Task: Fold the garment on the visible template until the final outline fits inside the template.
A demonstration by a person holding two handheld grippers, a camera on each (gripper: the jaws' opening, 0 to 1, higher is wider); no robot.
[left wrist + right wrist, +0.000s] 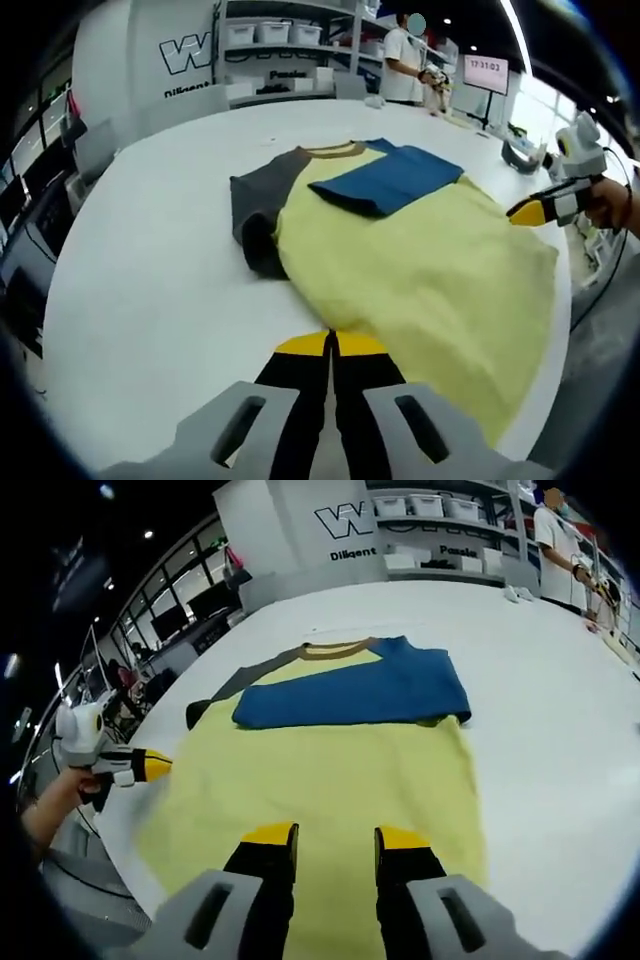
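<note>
A yellow T-shirt (420,260) lies flat on the white table (150,280), with its brown collar (335,151) at the far end. Its blue sleeve (390,180) is folded across the chest, and the grey sleeve (255,205) spreads to the left. My left gripper (330,345) has its yellow-tipped jaws pressed together at the shirt's hem; whether cloth is pinched is unclear. It also appears in the right gripper view, left gripper (150,766), at the shirt's side edge. My right gripper (335,837) hovers open over the shirt (330,770) near its hem. In the left gripper view the right gripper (530,210) sits at the shirt's right edge.
The table's edge (560,330) runs close along the shirt's right side. Shelves with white bins (270,35) and a person (405,65) stand at the back beside a monitor (485,72). Bare table surface (560,710) lies right of the shirt.
</note>
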